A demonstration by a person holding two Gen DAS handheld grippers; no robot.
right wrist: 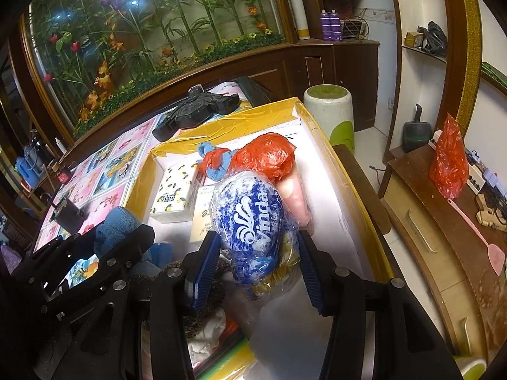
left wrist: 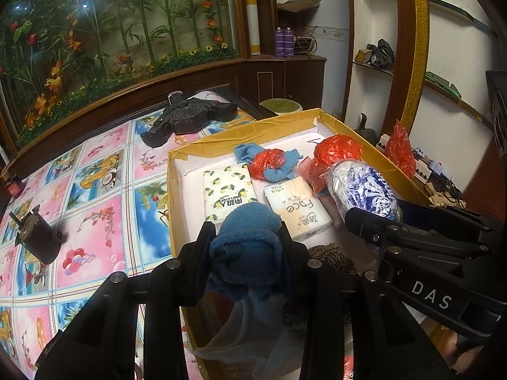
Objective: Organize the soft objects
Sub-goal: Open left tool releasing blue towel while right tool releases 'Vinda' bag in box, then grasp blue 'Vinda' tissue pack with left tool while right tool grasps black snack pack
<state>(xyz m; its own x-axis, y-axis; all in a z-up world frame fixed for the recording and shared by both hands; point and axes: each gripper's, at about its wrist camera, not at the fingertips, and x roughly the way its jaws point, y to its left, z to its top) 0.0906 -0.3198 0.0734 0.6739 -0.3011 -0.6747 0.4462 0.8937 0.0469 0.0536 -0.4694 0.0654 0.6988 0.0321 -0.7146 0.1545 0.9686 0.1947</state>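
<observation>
**Blue cloth in your left claw, Vinda pack between the right fingers**

Your left claw [left wrist: 245, 247] is clenched on a bunched blue knitted cloth [left wrist: 247, 243], held above the near end of the yellow-walled box [left wrist: 172, 209]. Your right claw [right wrist: 258, 264] straddles a blue-and-white Vinda tissue pack [right wrist: 250, 218] in clear wrap; its blue ribbed pads [right wrist: 207, 272] stand apart from the wrap on both sides, so the grip is released, and the pack lies tilted on the things beneath it.

Ahead of the cloth, inside the box, lie two flat tissue packs side by side: a lemon-print one [left wrist: 228, 193] and a cream one marked "Face" [left wrist: 296, 209]. Behind them sits a second blue cloth tangled with a red plastic bag [left wrist: 269, 166], and just right of it a larger red bag [left wrist: 336, 152]. A brown speckled knit [left wrist: 329, 253] lies under your claws, with clear plastic [left wrist: 250, 332] draped below the held cloth.

The box rests on a counter covered in a pink and blue fruit-patterned sheet [left wrist: 95, 221]. On it, left of the box, stand a small dark motor-like part [left wrist: 38, 240] and a black three-armed object [left wrist: 190, 117]. A third red bag [left wrist: 401, 148] sits on a side cabinet to the right.
</observation>
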